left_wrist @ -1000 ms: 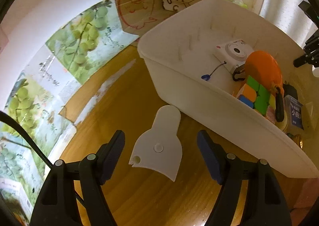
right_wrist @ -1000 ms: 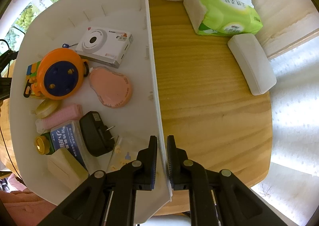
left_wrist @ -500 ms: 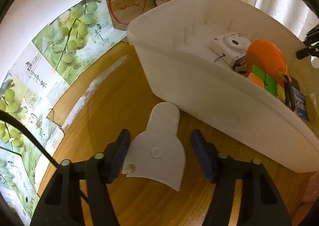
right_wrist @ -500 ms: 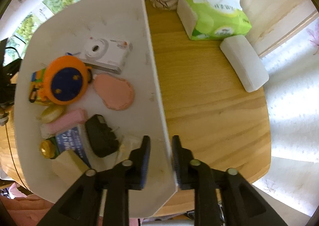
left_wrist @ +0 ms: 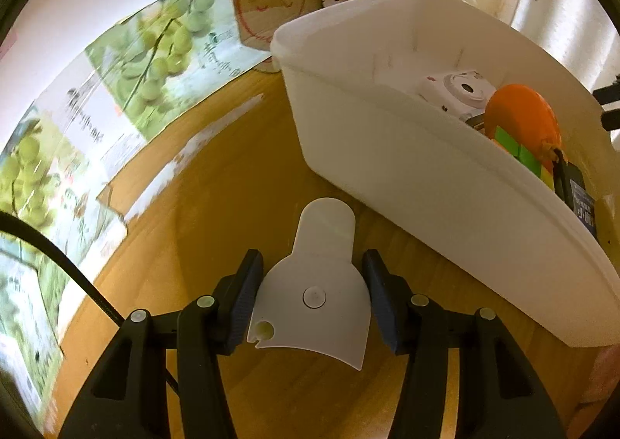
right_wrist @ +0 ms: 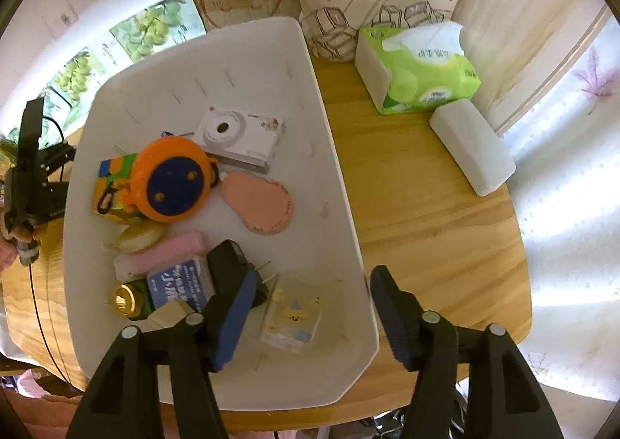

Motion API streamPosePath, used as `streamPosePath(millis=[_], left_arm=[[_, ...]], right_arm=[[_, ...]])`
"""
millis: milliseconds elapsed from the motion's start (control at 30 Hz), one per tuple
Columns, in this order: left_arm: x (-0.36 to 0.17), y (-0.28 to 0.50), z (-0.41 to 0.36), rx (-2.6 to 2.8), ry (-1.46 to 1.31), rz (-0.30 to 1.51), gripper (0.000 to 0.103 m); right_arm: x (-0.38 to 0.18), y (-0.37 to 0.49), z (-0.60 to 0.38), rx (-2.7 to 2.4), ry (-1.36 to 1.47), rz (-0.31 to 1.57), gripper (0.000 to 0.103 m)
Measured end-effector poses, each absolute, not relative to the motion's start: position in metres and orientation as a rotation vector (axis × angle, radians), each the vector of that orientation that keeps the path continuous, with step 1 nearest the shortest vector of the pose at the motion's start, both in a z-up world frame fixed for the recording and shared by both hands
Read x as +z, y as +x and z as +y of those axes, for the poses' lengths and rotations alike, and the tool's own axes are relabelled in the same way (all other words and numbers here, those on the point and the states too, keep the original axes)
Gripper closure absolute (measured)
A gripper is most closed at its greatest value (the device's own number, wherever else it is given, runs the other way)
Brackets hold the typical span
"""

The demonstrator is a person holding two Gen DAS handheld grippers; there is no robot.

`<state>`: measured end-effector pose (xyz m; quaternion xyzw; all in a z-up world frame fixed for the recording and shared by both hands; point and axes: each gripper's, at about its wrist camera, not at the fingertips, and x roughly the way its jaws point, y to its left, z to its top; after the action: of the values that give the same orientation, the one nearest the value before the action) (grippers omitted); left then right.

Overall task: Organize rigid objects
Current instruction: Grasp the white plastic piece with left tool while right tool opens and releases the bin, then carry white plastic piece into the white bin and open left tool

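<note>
Bin nearly packed; white scraper alone on the desk, left gripper spread astride it; right gripper spread, empty.

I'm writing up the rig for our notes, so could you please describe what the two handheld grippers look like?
Both the left gripper and the right gripper have black plastic frames with triangular cut-outs and silver screw heads. Each carries two flat fingers faced with ribbed dark-blue pads. A black cable trails from the left one.
</note>
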<state>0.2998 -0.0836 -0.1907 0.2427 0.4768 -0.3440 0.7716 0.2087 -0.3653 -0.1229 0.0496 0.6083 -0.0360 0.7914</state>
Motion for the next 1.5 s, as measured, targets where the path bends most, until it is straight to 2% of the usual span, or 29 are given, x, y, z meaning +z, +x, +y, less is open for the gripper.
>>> streamPosePath(millis=[133,233,800,1167,1500], left_arm=[[-0.190,0.289,-0.077,-0.681,0.480,1.060,0.047],[-0.189,0.278,-0.072,-0.628,0.435,1.088,0.047],[-0.151,0.185,-0.070,-0.312,0.198,1.142,0.047],[-0.087,0.134,-0.087,-0.188,0.108,1.058,0.047],[-0.044,0.126,-0.133,-0.245,0.070,0.987,0.047]], right_arm=[[-0.119,0.205,-0.364,-0.079,0.122,1.268,0.027],[-0.119,0.203,-0.362,-0.075,0.118,1.239,0.023],[-0.107,0.183,-0.342,0.119,0.113,1.144,0.021],[-0.105,0.168,-0.340,0.244,0.180,1.135,0.019],[-0.097,0.161,-0.348,0.293,0.193,1.107,0.017]])
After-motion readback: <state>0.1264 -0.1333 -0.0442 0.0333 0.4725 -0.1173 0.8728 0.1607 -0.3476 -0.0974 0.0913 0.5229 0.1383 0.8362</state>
